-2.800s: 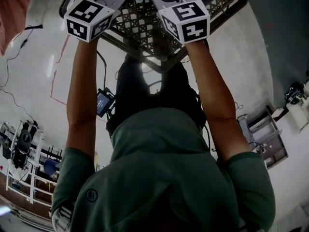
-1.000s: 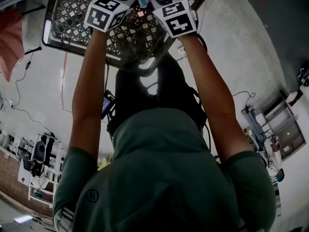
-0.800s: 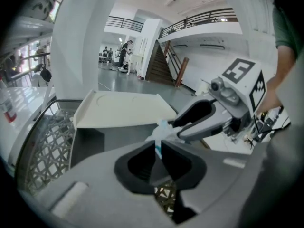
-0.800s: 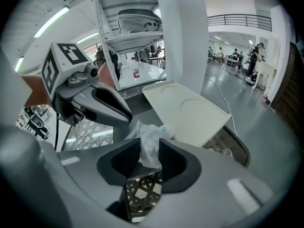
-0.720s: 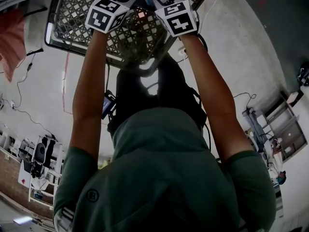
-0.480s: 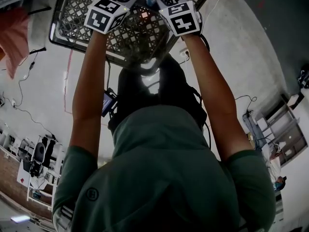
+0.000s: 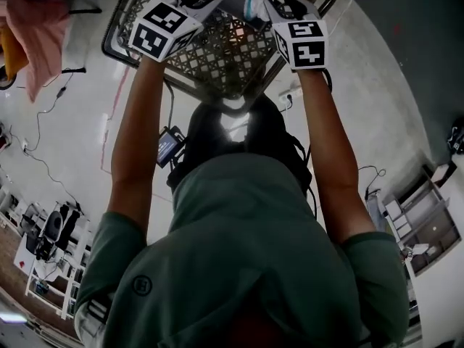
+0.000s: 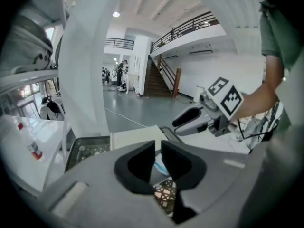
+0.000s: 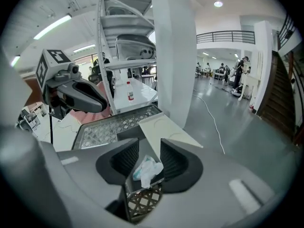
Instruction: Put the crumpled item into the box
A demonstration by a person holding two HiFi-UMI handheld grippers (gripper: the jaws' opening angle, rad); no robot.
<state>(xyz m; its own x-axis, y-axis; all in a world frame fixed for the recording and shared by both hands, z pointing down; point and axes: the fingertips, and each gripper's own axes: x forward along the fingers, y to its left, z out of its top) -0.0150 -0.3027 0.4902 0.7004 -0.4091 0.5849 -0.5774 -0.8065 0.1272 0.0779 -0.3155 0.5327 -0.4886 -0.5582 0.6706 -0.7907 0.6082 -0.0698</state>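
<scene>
Pulled the two tools apart and up since a second before, when both met at the crumpled item [image 9: 148, 167]. Had just eased the left tool [image 8: 157, 145] open to a narrow slit, with nothing between its pads. Held the item in the right tool [image 9: 149, 147], jaws wide, just opened further then drawn in a little, above the lattice box [image 7: 210, 60] and not yet in it. Saw a white panel [image 9: 164, 129] lying across part of the box, and a pink cloth [image 7: 40, 24] off to the left. Counted two tools, one crumpled item, one box, one panel, one cloth.
</scene>
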